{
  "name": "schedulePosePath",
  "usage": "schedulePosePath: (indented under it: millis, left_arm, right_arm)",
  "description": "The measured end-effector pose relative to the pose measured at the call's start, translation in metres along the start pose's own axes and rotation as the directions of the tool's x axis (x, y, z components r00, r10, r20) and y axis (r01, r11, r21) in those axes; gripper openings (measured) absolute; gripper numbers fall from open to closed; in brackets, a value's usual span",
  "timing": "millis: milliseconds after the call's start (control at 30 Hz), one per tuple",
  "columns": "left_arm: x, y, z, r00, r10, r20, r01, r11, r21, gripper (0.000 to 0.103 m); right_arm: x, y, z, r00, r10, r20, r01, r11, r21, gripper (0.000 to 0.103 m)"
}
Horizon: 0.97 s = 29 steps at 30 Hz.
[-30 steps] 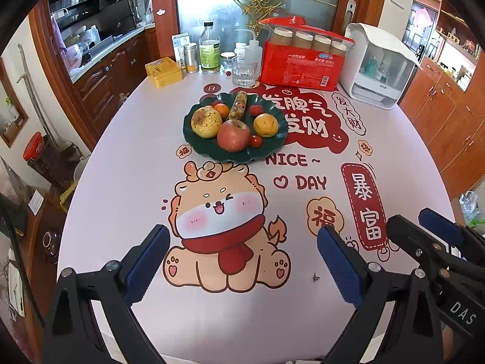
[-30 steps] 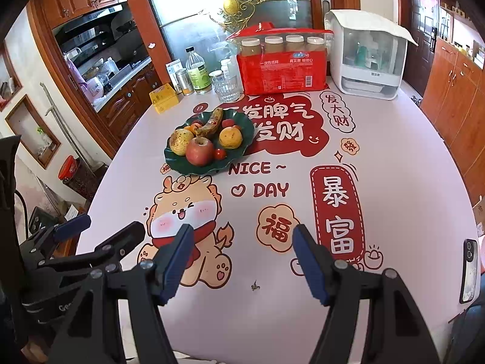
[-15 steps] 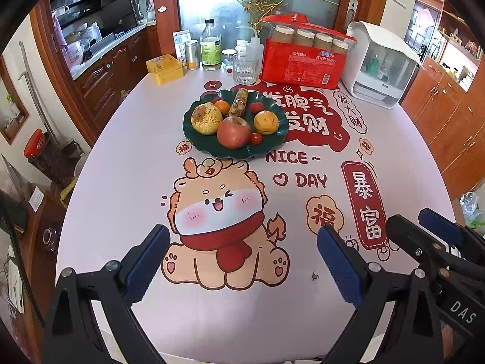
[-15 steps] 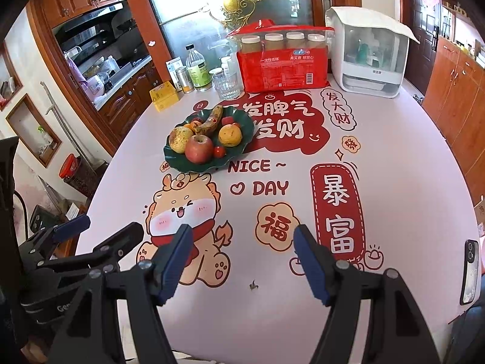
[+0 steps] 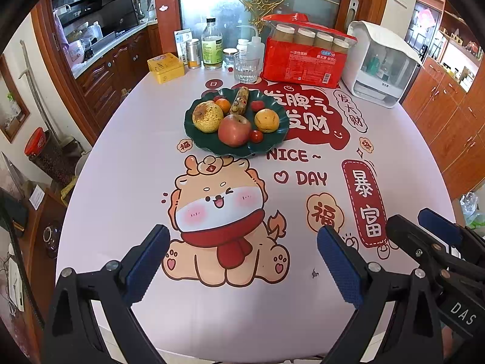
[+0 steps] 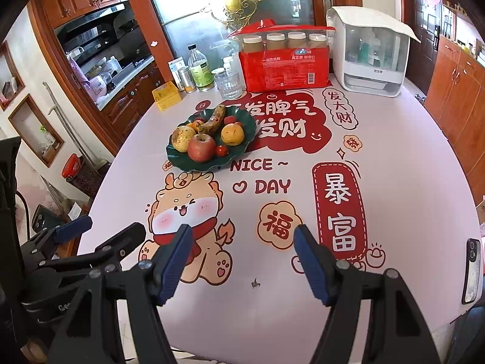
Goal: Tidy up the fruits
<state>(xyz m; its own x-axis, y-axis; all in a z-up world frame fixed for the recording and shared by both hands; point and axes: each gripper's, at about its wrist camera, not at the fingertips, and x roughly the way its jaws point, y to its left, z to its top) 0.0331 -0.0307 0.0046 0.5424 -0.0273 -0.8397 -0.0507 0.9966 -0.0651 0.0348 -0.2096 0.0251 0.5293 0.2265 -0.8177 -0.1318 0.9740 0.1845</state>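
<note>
A dark green plate (image 5: pixel 272 144) (image 6: pixel 242 148) stands at the middle of the table and holds a red apple (image 5: pixel 234 129) (image 6: pixel 201 147), a spotted yellow pear (image 5: pixel 207 116), an orange (image 5: pixel 266 120), a brown banana (image 5: pixel 239 100), a small tomato (image 5: pixel 256 136) and small red fruits. My left gripper (image 5: pixel 242 261) is open and empty above the near table edge. My right gripper (image 6: pixel 242 261) is open and empty beside it on the right; it also shows in the left wrist view (image 5: pixel 424 230).
At the back stand a red pack of cups (image 5: pixel 304 60), a white dispenser box (image 5: pixel 382 63), a drinking glass (image 5: pixel 246 67), bottles (image 5: pixel 212 45) and a yellow tin (image 5: pixel 165 67). A phone (image 6: pixel 471 270) lies at the right table edge. Wooden cabinets flank the table.
Both grippers have tilted or risen slightly, so the plate sits a little lower in both views. Both stay open and empty. The fruits have not moved.
</note>
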Motion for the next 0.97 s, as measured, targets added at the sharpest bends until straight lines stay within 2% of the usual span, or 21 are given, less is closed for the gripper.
schedulePosePath:
  millis: [967]
  left_arm:
    - [-0.0001,-0.0015,-0.0020,1.000,0.003,-0.003,-0.003,1.000,-0.003,0.097]
  right_arm:
    - [0.0018,-0.0011,-0.0003,1.000,0.003,-0.003,-0.003,1.000,0.004,0.069]
